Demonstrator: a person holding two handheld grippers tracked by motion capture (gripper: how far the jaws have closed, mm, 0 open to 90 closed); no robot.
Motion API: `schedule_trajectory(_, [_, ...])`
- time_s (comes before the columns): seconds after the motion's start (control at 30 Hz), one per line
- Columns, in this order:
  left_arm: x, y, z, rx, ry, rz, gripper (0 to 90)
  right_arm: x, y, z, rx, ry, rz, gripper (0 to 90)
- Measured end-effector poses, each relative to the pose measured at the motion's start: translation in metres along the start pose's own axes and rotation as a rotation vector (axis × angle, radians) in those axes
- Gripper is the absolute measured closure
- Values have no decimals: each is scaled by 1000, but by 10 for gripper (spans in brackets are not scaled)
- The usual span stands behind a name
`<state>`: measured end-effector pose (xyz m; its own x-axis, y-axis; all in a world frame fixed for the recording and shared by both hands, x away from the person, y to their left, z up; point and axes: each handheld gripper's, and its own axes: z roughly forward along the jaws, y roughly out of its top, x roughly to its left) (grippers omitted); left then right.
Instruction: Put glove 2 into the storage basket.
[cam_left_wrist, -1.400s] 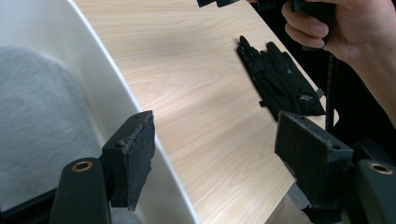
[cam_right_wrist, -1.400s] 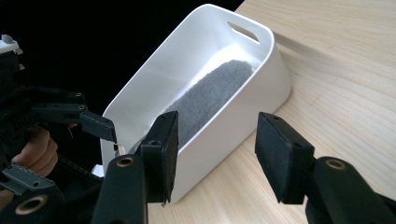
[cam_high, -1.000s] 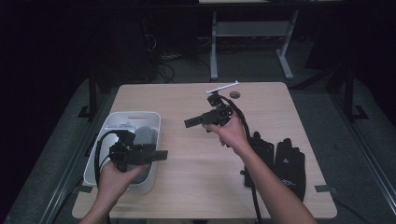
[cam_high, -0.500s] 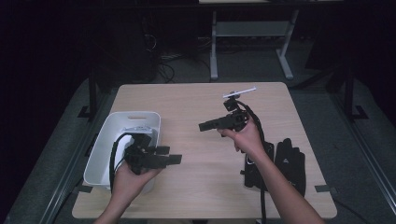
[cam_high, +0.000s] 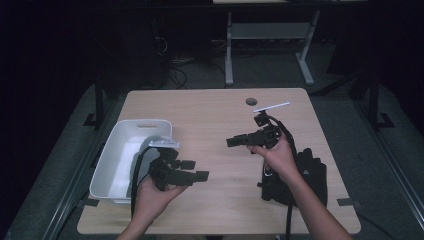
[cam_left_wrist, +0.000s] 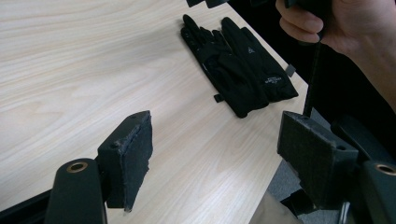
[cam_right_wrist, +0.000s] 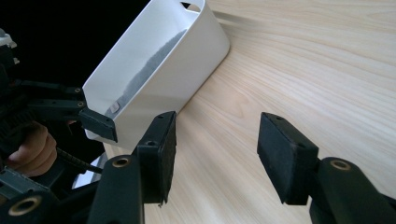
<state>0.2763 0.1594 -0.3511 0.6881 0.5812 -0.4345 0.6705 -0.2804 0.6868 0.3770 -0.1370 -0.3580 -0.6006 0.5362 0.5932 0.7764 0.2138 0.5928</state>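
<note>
Item 1: left gripper (cam_high: 198, 170), sitting in the person's left hand (cam_high: 155, 192) above the near-left part of the wooden table (cam_high: 210, 115), just right of the white bin (cam_high: 112, 155). Jaws are standing wide apart, nothing between the pads, pointing toward the table's right side.

Item 2: right gripper (cam_high: 233, 141), sitting in the right hand (cam_high: 277, 152) over the table's middle-right, jaws pointing left toward the bin. Jaws are standing apart and gripping nothing; bare wood is showing between the pads (cam_right_wrist: 161, 154).

Item 3: 2 black gloves (cam_left_wrist: 238, 63), lying flat side by side at the table's right edge, just beside the right forearm, untouched by either gripper.

Item 4: white bin, resting at the table's left edge.
</note>
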Motion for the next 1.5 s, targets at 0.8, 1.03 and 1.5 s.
schedule_trajectory(0.8, [-13, 3, 40, 43, -45, 27, 252, -22, -32, -38, -23, -43, 29, 457])
schedule_trajectory(1.03, [-14, 3, 55, 60, -49, 32, 252, -32, -46, -49, -21, -67, 46, 455])
schedule_trajectory(1.5, [-24, 4, 86, 91, -87, 38, 251, -61, -83, -79, -29, -129, 106, 456])
